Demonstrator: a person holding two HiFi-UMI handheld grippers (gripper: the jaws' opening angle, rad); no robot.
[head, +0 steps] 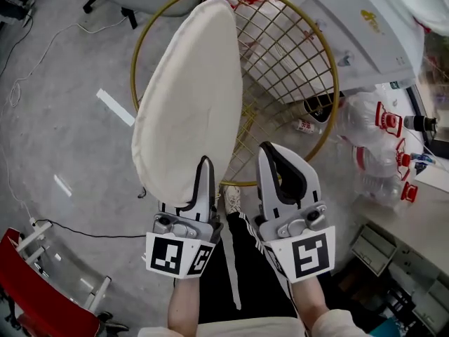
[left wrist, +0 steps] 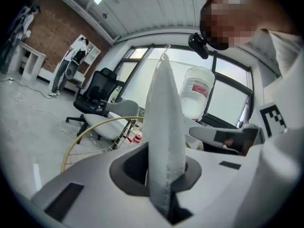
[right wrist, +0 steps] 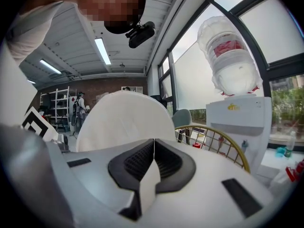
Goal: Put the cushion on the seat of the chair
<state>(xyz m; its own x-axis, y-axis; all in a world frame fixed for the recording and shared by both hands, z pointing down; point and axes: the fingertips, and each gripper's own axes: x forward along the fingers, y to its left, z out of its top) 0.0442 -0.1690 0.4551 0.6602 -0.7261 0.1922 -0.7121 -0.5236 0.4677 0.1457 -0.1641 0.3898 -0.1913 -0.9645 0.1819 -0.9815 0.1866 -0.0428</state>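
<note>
Cream padded fabric cushion [head: 186,97], pinched at its near rim by the clamped left gripper [head: 205,168], edge-up over the round gold wire chair seat [head: 280,62]. Looks light, soft, floppy; best taken at the seam. Right gripper [head: 270,153] closed, empty, just beside. Open grey concrete floor [head: 63,83] leftward; white water dispenser [head: 351,27] close rightward.

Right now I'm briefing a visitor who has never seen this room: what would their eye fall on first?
The big cream cushion draws the eye first, held on edge in the middle of the head view, its lower rim pinched by the left gripper. Behind it stands the round gold wire chair, with nothing on it yet. The right gripper is shut on nothing, just right of the cushion.
</note>
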